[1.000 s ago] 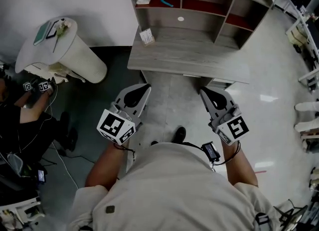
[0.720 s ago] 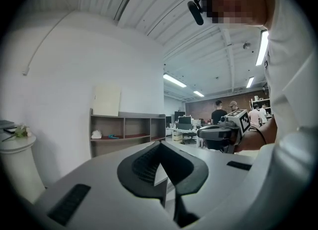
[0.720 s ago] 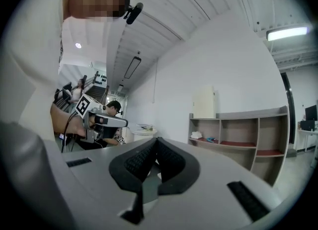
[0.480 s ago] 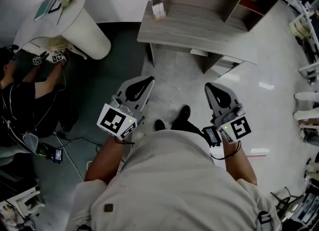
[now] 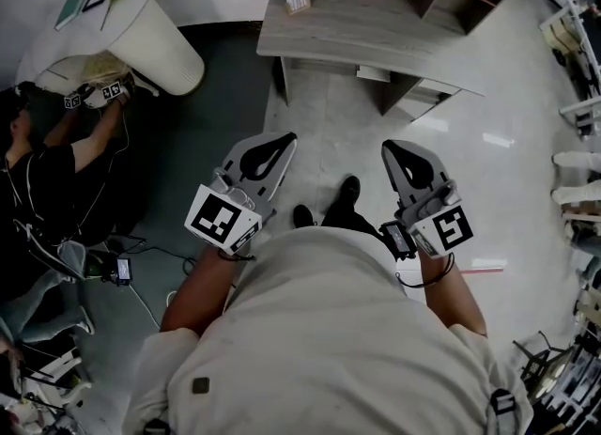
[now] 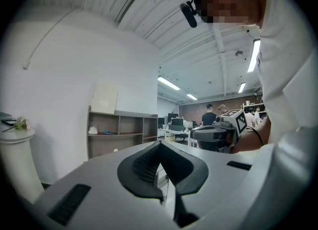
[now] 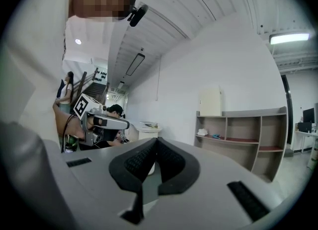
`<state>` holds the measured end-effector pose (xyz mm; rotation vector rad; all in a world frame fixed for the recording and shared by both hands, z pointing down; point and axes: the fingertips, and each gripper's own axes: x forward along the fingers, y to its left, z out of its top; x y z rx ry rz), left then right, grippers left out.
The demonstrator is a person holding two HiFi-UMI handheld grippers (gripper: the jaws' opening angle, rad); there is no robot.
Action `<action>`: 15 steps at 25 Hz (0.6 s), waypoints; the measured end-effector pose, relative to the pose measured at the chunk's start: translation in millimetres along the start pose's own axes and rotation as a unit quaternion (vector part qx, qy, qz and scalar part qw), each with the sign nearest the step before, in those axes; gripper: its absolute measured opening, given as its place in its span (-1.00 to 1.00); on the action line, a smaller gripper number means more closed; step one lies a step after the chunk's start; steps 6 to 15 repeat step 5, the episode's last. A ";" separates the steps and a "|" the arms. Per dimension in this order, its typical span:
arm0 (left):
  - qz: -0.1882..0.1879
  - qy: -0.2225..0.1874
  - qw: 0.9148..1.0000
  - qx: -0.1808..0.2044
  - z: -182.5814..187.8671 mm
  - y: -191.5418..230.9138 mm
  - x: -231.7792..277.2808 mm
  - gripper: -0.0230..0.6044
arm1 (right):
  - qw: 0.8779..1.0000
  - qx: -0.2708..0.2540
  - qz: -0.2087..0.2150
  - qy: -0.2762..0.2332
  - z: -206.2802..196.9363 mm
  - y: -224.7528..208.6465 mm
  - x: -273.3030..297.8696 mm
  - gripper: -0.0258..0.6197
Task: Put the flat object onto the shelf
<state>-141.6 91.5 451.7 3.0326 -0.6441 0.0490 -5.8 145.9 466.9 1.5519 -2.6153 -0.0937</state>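
One flat panel [image 6: 104, 99] stood atop the shelf [image 6: 124, 115], well ahead of our fingertips, leaning on the wall; we judged it already placed. The left gripper [image 6: 160, 145] and right gripper [image 7: 155, 140] were fully closed, holding nothing. Retreating well meant keeping both level, clear of the desk [image 5: 357, 34].

The left gripper [image 5: 280, 140] and the right gripper [image 5: 388, 148] were pale grey with black pads, and each carried a cube of black-and-white square markers. Ahead of them the shelf unit [image 5: 357, 24] showed grey wood grain with red boards. To the left gripper's left was a dark floor mat [image 5: 202, 132] and a white stand [image 5: 141, 34].
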 end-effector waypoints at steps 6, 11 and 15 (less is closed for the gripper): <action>-0.004 -0.004 1.000 0.015 3.2 0.9 2.8 -0.88 | 1.000 -0.001 -0.002 -0.004 2.9 -2.3 5.2 -0.86; -0.004 -0.004 1.000 0.015 3.2 0.9 2.8 -0.88 | 1.000 -0.001 -0.002 -0.004 2.9 -2.3 5.2 -0.86; -0.004 -0.004 1.000 0.015 3.2 0.9 2.8 -0.88 | 1.000 -0.001 -0.002 -0.004 2.9 -2.3 5.2 -0.86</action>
